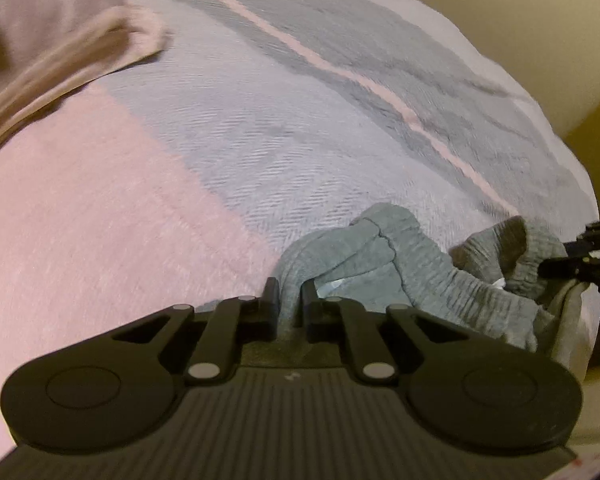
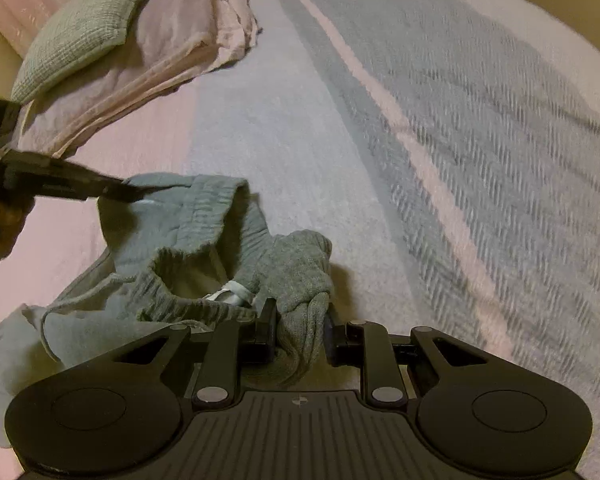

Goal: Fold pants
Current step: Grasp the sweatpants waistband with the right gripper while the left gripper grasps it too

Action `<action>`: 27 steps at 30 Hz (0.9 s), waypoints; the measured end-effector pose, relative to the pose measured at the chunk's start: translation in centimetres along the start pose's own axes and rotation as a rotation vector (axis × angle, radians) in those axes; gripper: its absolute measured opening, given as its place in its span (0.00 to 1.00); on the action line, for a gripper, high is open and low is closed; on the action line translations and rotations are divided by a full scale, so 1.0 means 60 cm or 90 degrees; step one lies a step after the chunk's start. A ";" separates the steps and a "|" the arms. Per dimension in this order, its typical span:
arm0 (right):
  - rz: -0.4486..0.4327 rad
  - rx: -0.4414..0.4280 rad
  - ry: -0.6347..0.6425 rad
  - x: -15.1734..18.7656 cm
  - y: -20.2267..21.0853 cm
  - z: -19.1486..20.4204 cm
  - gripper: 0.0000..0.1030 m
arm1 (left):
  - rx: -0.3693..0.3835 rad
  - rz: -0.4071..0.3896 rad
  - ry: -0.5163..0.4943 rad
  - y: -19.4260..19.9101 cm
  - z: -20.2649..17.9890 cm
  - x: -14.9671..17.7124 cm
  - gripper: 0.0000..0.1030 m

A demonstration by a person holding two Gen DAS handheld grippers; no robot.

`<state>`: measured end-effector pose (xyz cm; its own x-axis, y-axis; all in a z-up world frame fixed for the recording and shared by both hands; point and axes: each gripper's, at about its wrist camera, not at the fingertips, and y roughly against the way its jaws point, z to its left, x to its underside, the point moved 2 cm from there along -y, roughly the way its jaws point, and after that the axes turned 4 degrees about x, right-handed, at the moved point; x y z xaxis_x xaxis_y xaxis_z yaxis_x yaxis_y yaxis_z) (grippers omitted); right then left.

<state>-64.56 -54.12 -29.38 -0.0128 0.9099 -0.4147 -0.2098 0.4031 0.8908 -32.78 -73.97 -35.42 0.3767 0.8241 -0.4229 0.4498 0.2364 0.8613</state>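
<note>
Right wrist view: two grippers, left gripper and right gripper, jaws clamped on one pair of grey pants.

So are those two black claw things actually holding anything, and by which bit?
Yes, both hold the grey pants: the left hand-held gripper pinches the waistband edge, the right hand-held gripper a bunched fold near the waist.

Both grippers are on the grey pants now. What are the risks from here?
1. The left gripper pinches only a thin fold of the grey pants, so it may slip once the cloth is pulled.
2. The right gripper holds a thick bunched wad, probably several layers, so the waistband may not spread flat.
3. The pants lie crumpled near the edge of the bed and could slide off.
</note>
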 end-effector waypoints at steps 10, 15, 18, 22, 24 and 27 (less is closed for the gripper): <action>-0.008 -0.006 0.132 -0.045 0.031 0.088 0.17 | -0.080 -0.077 0.133 0.139 0.017 0.105 0.07; -0.045 -0.104 0.151 -0.080 0.050 0.079 0.17 | -0.156 -0.113 0.184 0.204 -0.011 0.127 0.06; -0.048 -0.176 0.120 -0.100 0.050 0.026 0.16 | -0.206 -0.137 0.199 0.225 -0.060 0.111 0.06; -0.061 -0.219 0.071 -0.146 0.076 -0.070 0.15 | -0.228 -0.176 0.208 0.243 -0.126 0.043 0.05; -0.080 -0.214 0.064 -0.174 0.092 -0.114 0.15 | -0.235 -0.192 0.177 0.242 -0.157 -0.020 0.06; -0.114 -0.169 0.045 -0.236 0.093 -0.185 0.15 | -0.239 -0.220 0.129 0.236 -0.171 -0.130 0.05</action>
<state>-76.43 -65.88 -20.60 -0.0183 0.8143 -0.5801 -0.4626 0.5074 0.7270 -37.65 -71.78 -17.04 0.0789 0.7401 -0.6679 0.1866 0.6471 0.7392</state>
